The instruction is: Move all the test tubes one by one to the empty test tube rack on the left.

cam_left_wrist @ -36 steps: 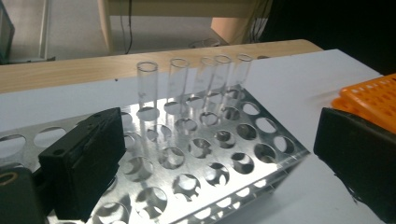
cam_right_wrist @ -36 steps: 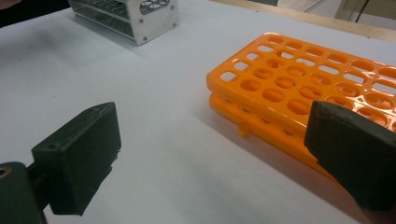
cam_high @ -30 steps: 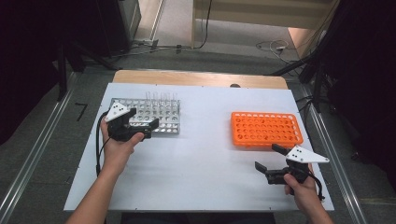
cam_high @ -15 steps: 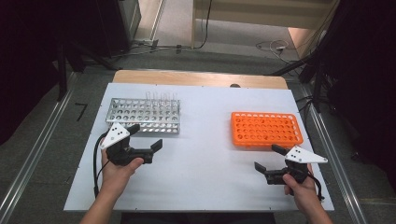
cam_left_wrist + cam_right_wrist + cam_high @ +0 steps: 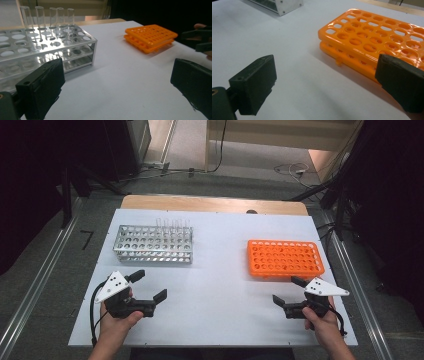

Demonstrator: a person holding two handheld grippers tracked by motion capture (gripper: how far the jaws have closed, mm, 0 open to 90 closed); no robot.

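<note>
Item: transfer of clear glass test tubes from the silver perforated metal rack to the orange perforated plastic rack, on a white table top

Risk, judged:
- Tubes stand close together in the back row of the metal rack; jaws coming in at full spread could knock a neighbouring tube, or chip the glass against the metal holes
- Glass is smooth and thin; a light or off-centre pinch may let a tube slip or tilt, and a hard one could crack it
- The orange rack looks light; a tube lowered off-centre into a hole could push it along the table

Left gripper: jaws spread wide, nothing between them, held low over the bare table in front of the metal rack. In the left gripper view the tubes stand upright at the far upper left, well apart from both jaws, with the whole rack between

Right gripper: jaws spread wide, nothing held, near the front edge of the orange rack, whose holes are all vacant. In the right gripper view one jaw lies just beside the rack's near edge; contact cannot be told
</note>
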